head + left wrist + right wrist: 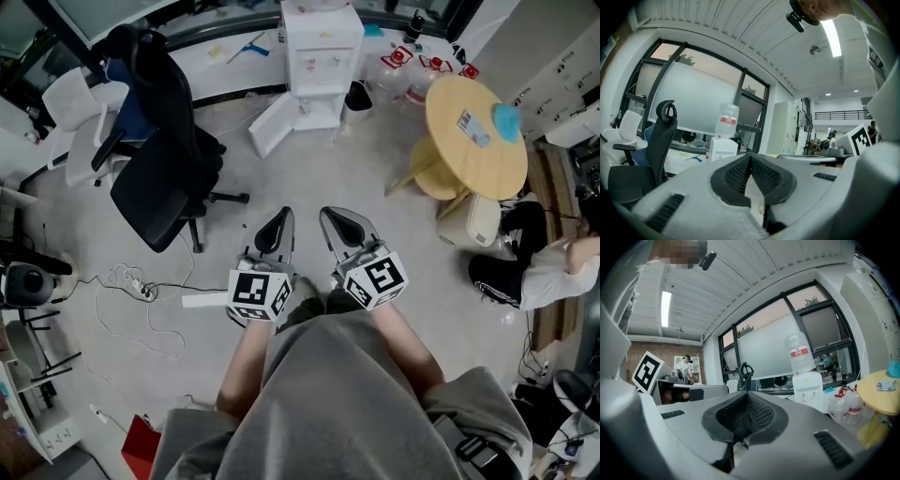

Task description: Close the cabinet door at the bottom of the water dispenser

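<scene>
Head view — cabinet door (271,125) lies beyond left tool (282,218), right tool (331,217).

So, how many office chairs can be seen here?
2. A black chair stands left of the water dispenser; a white chair is beside it, near the left edge. Others may be hidden.

Grey left gripper (279,223), right gripper (339,223): black ribbed pads (737,175), black-white marker cubes (260,292); grey garment (347,394)
</scene>
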Motion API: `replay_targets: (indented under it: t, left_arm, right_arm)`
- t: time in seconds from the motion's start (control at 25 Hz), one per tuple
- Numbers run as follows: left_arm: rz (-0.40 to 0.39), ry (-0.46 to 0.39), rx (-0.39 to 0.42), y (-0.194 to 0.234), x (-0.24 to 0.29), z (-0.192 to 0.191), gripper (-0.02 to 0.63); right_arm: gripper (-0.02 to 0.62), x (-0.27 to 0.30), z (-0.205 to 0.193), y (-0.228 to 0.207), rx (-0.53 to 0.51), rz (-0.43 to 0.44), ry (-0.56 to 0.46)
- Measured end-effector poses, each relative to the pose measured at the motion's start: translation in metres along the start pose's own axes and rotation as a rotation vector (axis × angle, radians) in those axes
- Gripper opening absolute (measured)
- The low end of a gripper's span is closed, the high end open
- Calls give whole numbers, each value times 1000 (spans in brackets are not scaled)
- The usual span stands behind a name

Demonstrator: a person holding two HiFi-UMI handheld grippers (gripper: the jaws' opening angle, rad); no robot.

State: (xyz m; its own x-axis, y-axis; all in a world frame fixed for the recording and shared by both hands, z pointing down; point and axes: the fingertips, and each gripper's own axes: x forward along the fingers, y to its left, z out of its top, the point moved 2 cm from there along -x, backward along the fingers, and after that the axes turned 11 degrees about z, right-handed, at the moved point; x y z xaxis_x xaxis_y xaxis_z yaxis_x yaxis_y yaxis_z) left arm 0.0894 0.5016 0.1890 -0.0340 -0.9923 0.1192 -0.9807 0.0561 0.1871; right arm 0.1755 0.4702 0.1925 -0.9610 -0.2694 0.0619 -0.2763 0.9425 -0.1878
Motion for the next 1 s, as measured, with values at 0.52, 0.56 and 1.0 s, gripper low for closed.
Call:
replay_targets:
  t: [0.52,0.56,1.0]
  left_arm:
    - [-15,47,-2,30,64,-7,6]
    - [-14,52,-1,32,71,-7,7]
    - [18,93,8,62,158,1,6]
  right_arm:
    - [12,42,-2,-57,33,-32,-2]
    - [11,47,-2,-64,41,-34,-4]
    - [12,100,4,-145,98,-22,-3]
